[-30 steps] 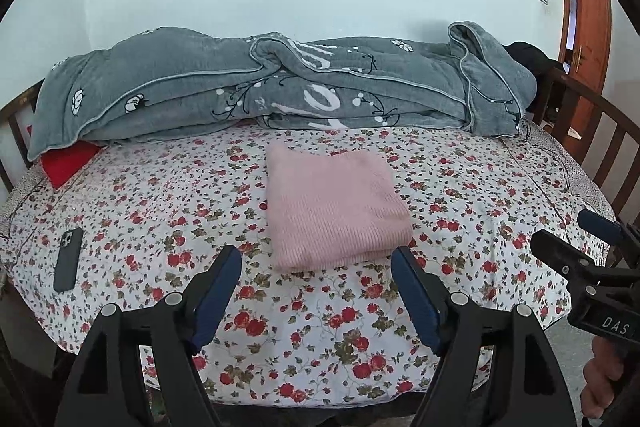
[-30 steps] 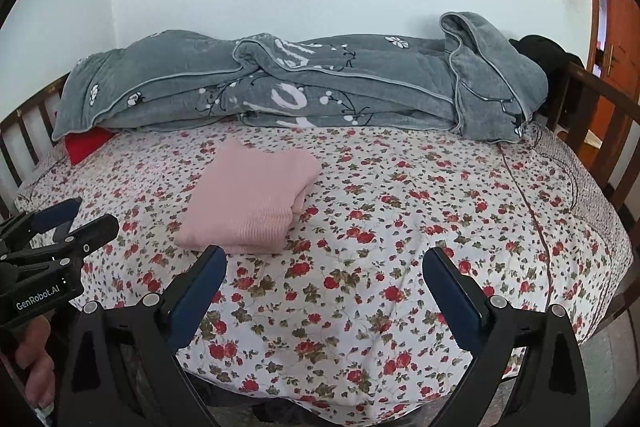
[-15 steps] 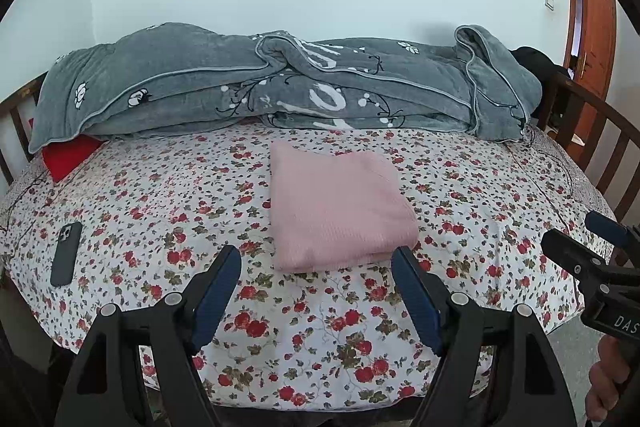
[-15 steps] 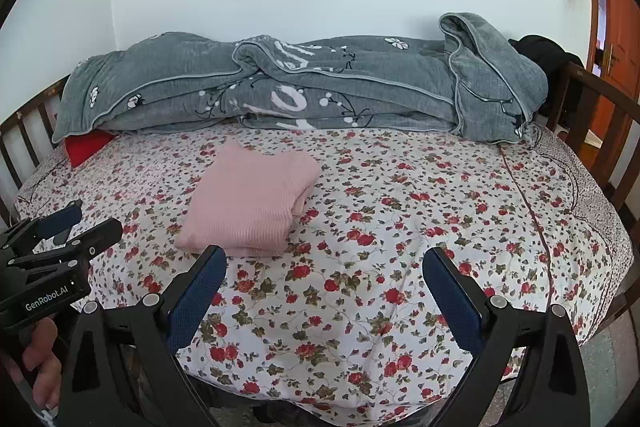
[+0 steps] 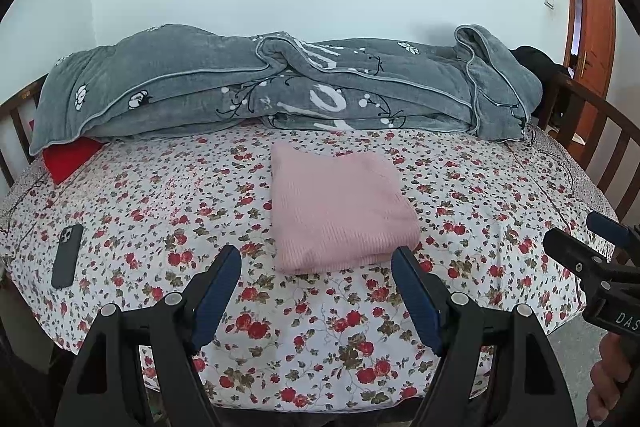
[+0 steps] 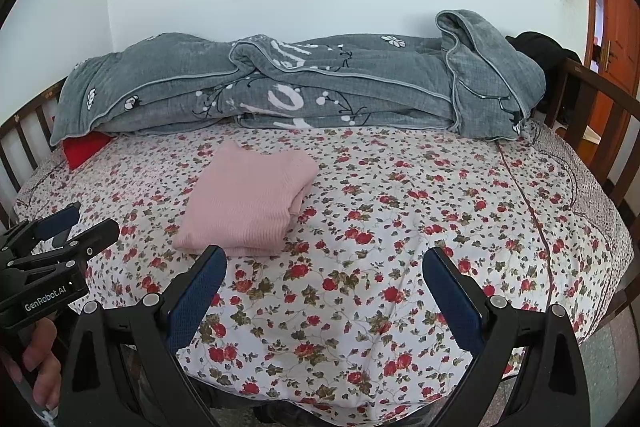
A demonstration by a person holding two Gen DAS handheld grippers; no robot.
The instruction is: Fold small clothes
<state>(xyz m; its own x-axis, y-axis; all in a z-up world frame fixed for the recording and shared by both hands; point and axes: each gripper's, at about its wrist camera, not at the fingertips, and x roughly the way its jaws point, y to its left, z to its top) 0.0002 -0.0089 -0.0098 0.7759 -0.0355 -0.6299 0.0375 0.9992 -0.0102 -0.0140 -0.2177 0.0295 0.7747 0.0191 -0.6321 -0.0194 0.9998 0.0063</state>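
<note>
Your left tongs (image 5: 316, 261) and right tongs (image 6: 324, 265) are both spread and empty, low in frame; the folded sweater (image 5: 340, 207) lies mid-frame on the bed (image 5: 460, 187).

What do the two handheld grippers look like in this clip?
Both the left gripper and the right gripper have black angular frames, silver screws and blue textured pads. The left body reads "GenRobot.AI" and the right shows "DAS" in white print. No cables or sleeves visible.
</note>
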